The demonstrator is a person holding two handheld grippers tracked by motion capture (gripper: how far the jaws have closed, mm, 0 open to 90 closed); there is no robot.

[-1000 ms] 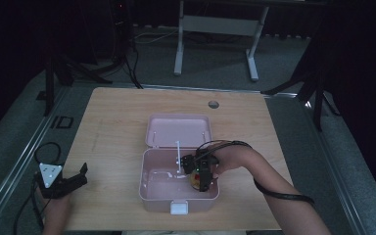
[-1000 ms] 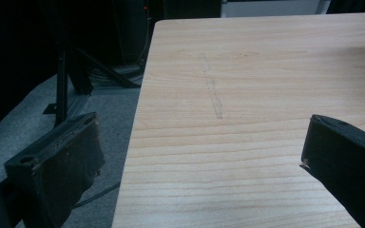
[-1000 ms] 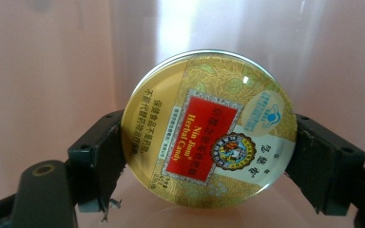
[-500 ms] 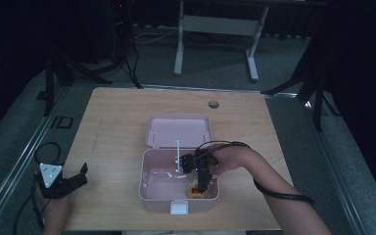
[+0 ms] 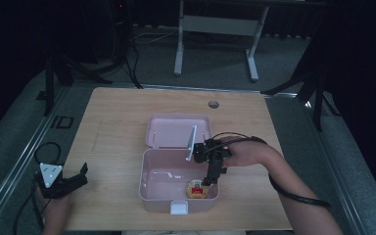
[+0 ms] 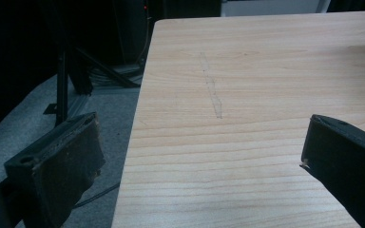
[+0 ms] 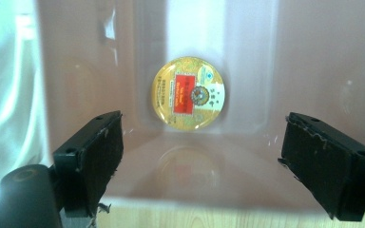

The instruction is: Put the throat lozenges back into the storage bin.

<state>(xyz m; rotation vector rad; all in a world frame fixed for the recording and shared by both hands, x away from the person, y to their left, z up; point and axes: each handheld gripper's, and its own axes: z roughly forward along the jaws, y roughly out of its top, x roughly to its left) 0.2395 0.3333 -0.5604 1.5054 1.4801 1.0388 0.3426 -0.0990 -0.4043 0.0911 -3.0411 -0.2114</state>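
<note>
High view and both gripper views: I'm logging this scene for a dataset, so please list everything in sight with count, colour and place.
Box: one, pink, open, near middle of the table, lid laid back behind it.
Latch: one, white, on the box's near wall.
Round tin: one, gold with a red label, inside the box at its near right corner.
Table: one, light wood.
Table hole: one, grey, far edge.
Metal stand: one, pale grey, on the floor beyond the table.
Left gripper: black, jaws open, at the table's near left edge.
Right gripper: black, jaws open, over the tin.
</note>
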